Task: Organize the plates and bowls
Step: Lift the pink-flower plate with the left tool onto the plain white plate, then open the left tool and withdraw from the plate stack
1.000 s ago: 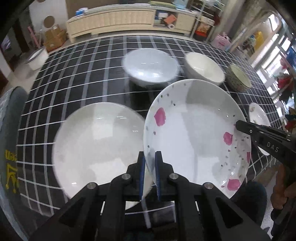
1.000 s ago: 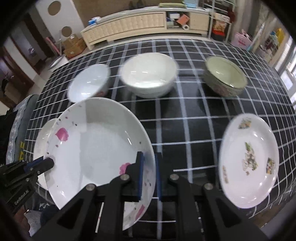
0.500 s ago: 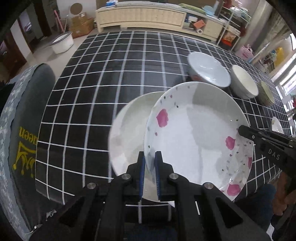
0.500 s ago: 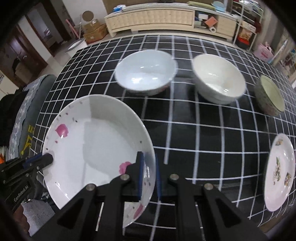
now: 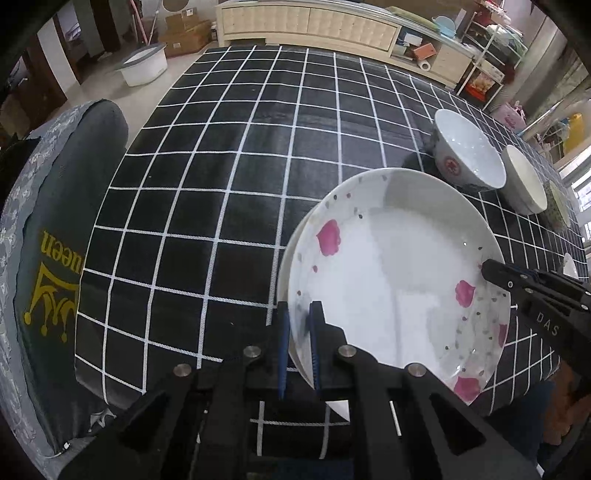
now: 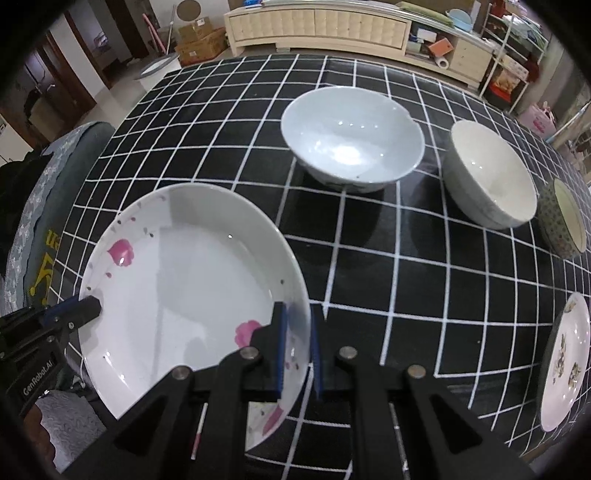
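Both grippers hold one white plate with pink flowers [image 5: 399, 280], also in the right wrist view [image 6: 184, 288]. My left gripper [image 5: 298, 332] is shut on its left rim. My right gripper [image 6: 298, 332] is shut on its right rim. The plate hangs just above a plain white plate [image 5: 286, 258], whose edge peeks out at the left. A pale blue bowl [image 6: 351, 136], a cream bowl [image 6: 487, 173] and a patterned bowl [image 6: 563, 218] stand in a row behind. A floral plate [image 6: 565, 365] lies at the right edge.
The table has a black cloth with a white grid [image 5: 258, 147]. A grey chair back with a yellow crown print [image 5: 48, 258] stands at the table's left side. A long cream cabinet [image 6: 317, 26] stands beyond the table.
Both grippers have carried the pink-flowered plate leftward until it nearly covers the plain white plate. The bowls have shifted to the right in both views.
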Available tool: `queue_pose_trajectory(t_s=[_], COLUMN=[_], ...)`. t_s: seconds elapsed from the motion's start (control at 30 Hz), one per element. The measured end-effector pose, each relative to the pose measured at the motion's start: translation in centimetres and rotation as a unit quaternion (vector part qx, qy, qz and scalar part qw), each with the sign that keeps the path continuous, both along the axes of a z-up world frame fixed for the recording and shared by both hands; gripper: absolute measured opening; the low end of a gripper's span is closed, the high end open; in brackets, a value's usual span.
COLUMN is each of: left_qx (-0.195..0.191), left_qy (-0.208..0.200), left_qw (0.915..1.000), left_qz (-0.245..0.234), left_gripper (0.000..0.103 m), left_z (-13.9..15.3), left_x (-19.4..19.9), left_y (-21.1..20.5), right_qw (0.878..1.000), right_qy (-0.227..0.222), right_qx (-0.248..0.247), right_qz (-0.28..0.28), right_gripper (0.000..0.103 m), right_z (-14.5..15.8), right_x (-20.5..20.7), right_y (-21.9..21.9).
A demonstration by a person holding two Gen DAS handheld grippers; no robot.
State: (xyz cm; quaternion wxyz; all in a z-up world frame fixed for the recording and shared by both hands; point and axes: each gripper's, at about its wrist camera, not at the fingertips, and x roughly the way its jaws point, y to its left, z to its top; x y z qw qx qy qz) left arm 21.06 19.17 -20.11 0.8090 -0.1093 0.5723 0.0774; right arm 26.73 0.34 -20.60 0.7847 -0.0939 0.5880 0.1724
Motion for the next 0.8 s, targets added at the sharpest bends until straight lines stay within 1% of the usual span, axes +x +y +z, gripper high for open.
queue_pose_trajectory(t_s=[0.17, 0.43, 0.57, 0.67, 0.8], left_qx=[0.0, -0.007, -0.003, -0.005, 0.003], left_qy=[0.003, 0.003, 0.0, -0.004, -0.004], left_qw=[1.0, 0.9998, 0.9998, 0.9996, 0.9994], left_qz=[0.007, 0.017, 0.02, 0.028, 0.035], left_gripper=[0.008, 0.009, 0.009, 0.01, 0.01], left_z=[-0.4, -0.8, -0.6, 0.0, 0.5], left_x=[0.3, 0.3, 0.0, -0.3, -0.7], left_y=[0.4, 1.0, 1.1, 1.5, 1.4], right_qw=[1.0, 0.999, 0.999, 0.999, 1.0], right_qy=[0.002, -0.012, -0.007, -0.013, -0.008], right_qx=[-0.011, -0.027, -0.026, -0.027, -0.007], right_qz=[0.002, 0.018, 0.019, 0.019, 0.012], right_gripper=[0.016, 0.016, 0.016, 0.016, 0.016], right_z=[-0.7, -0.6, -0.6, -0.3, 0.2], right_x=[0.2, -0.5, -0.6, -0.9, -0.7], right_y=[0.8, 1.4, 1.4, 1.0, 0.3])
